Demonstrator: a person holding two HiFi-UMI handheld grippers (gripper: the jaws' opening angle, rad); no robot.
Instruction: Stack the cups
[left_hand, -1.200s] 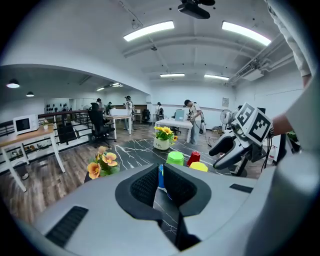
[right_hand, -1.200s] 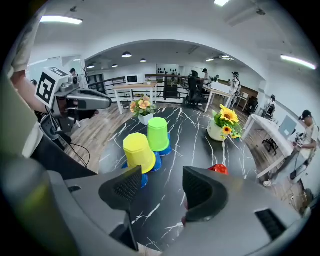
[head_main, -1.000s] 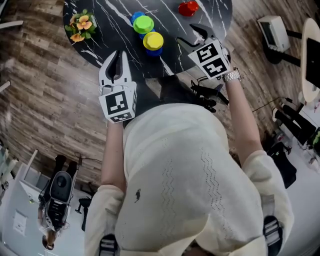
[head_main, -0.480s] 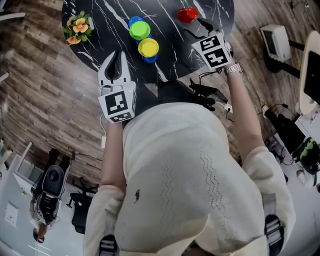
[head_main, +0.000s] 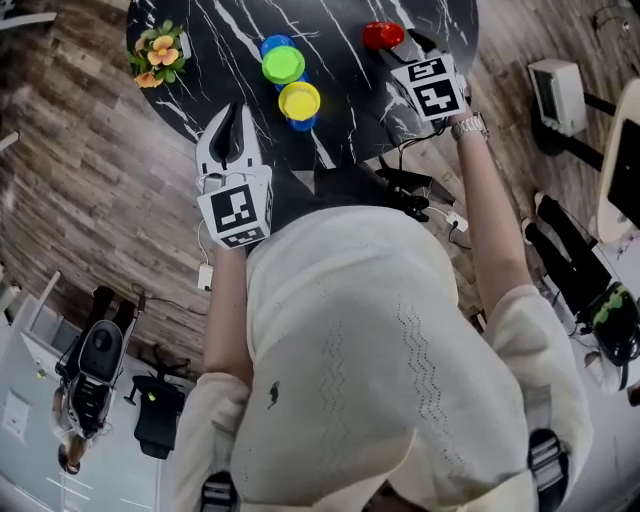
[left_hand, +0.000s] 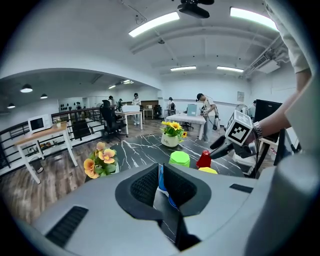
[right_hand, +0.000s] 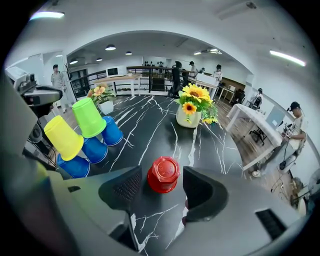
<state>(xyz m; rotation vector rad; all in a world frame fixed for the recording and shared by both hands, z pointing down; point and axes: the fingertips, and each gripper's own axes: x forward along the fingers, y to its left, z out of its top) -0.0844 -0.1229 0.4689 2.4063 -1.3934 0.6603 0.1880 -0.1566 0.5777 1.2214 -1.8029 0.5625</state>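
A red cup (right_hand: 163, 174) stands upside down on the black marble table (head_main: 200, 90); it also shows in the head view (head_main: 383, 35). My right gripper (right_hand: 161, 185) is open, one jaw on each side of the cup, and the pads do not touch it. Left of it stand upside-down blue cups (right_hand: 95, 149), one bearing a yellow cup (right_hand: 63, 137), another a green cup (right_hand: 89, 117). My left gripper (head_main: 232, 110) hovers at the table's near edge, shut and empty, pointing at the yellow cup (head_main: 299, 100) and green cup (head_main: 283, 64).
A vase of sunflowers (right_hand: 189, 116) stands beyond the red cup. A small pot of orange flowers (head_main: 160, 55) sits at the table's left edge. Wooden floor, cables and office chairs surround the round table. People and desks are far behind.
My right gripper has moved forward across the table and lower, up to the red cup, which now lies between its jaws. The left gripper has hardly shifted.
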